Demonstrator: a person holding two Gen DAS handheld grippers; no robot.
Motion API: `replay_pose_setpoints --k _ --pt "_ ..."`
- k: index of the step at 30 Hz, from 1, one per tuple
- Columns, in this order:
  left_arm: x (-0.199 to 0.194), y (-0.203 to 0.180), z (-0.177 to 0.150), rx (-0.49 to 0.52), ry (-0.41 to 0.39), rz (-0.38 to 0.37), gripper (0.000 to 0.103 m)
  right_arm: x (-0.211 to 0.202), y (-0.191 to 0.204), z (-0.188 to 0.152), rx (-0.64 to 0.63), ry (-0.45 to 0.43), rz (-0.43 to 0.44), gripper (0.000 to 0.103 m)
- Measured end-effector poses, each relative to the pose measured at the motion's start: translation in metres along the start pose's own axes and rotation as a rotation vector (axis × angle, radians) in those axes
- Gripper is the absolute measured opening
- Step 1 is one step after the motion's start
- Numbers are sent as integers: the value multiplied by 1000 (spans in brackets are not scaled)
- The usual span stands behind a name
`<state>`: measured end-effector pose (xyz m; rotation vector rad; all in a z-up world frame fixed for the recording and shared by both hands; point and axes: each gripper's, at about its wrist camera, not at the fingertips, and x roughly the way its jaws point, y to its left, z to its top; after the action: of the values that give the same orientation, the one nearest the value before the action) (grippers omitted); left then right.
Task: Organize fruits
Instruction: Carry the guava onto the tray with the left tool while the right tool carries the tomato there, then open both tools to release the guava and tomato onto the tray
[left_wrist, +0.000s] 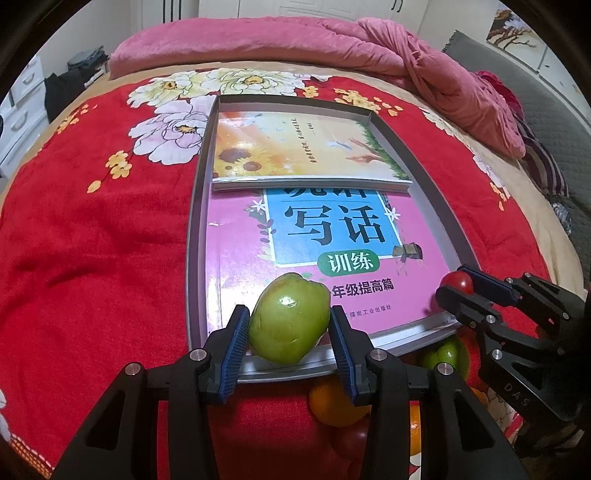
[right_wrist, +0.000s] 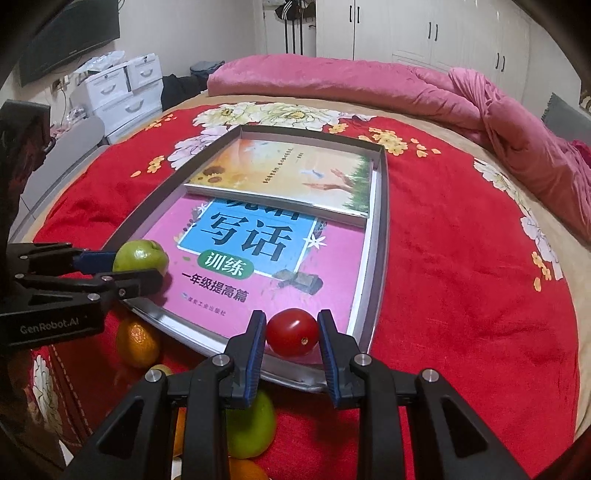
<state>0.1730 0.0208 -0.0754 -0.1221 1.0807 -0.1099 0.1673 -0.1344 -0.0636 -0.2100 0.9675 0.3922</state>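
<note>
A green apple (left_wrist: 289, 323) is clamped between the two blue pads of the left gripper (left_wrist: 289, 328), one pad pressed against each side of the fruit, which is held over the near rim of a shallow grey tray (left_wrist: 194, 236). A small red tomato (right_wrist: 292, 332) is gripped in the same way by the right gripper (right_wrist: 291, 334), its fingers (right_wrist: 257, 334) closed tight on the tomato's left and right sides, just above the tray's near edge and toward its right corner. Inside the tray a pink workbook (left_wrist: 325, 254) is laid flat, and a second book with sunflowers (left_wrist: 295, 147) is stacked on its far end. The tray is set on a red flowered blanket (left_wrist: 92, 229), with a pink quilt (right_wrist: 369, 85) bunched beyond the tray's far side. In front of the tray, on the blanket beneath the grippers, an orange (right_wrist: 137, 343) and another green apple (right_wrist: 251, 424) are seen lying loose, partly hidden by the fingers.
</note>
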Motion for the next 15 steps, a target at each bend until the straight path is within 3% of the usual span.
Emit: replay_pose_setpoints --k 15 --pt "-1 3 1 -11 7 -12 45 0 -3 -3 24 8 5 29"
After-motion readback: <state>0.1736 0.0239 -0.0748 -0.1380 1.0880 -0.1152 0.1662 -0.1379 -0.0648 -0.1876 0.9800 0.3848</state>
